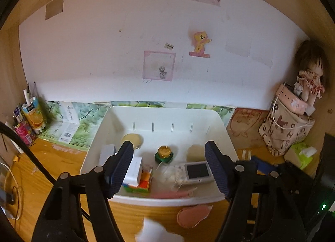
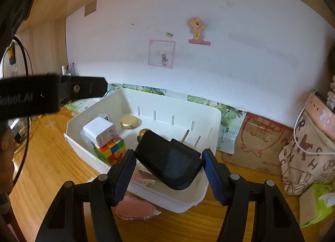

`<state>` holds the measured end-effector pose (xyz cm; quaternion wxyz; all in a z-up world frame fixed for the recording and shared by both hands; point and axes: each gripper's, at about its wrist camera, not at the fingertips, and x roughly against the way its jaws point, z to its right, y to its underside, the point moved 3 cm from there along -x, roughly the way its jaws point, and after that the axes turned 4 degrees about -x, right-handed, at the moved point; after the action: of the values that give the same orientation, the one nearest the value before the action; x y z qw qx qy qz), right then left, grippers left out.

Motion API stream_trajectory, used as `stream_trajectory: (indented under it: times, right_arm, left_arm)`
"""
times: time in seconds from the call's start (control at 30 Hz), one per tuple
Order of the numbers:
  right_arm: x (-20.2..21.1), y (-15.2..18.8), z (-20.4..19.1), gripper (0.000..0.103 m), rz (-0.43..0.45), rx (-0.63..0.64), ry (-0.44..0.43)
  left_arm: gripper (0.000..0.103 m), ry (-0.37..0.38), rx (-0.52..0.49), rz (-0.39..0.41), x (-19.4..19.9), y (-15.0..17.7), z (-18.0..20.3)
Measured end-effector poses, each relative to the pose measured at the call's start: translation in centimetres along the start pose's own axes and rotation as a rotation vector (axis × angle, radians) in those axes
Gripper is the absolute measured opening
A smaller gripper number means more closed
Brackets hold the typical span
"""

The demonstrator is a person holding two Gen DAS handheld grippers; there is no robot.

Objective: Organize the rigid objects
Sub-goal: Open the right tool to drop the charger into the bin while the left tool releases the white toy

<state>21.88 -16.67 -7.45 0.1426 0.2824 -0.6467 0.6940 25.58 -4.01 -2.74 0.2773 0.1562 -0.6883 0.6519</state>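
Here, a black plug-in power adapter with two metal prongs [image 2: 169, 163] is clamped between the right gripper [image 2: 168, 170] pads above the white plastic bin [image 2: 213, 116]. Nothing is held by the part-open left gripper [image 1: 169, 166].

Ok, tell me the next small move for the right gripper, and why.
Probably carry the black plug adapter forward to the bare patch of bin floor and open. The right gripper is clamped on it above the white bin's near wall, prongs toward the back; the cube fills the left.
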Motion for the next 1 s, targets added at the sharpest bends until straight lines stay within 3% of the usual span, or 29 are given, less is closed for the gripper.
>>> stream_trajectory:
  times: [0.2, 0.3, 0.43, 1.0]
  right_arm:
    - [-1.3, 0.6, 0.8, 0.066, -0.021, -0.036, 0.002]
    - [-0.9, 0.7, 1.2, 0.077, 0.001, -0.054, 0.000]
    - [-0.3, 0.6, 1.3, 0.077, 0.021, -0.055, -0.002]
    - [2.7, -0.4, -0.4, 0.080, 0.062, -0.032, -0.013]
  left_arm:
    - [0.074, 0.008, 0.040, -0.005, -1.6, -0.1, 0.0]
    - [0.074, 0.013, 0.061, -0.010, -1.9, 0.0, -0.2]
    - [0.074, 0.013, 0.072, -0.002, -1.6, 0.2, -0.2]
    - [0.074, -0.005, 0.131, 0.057, 3.1, 0.4, -1.9]
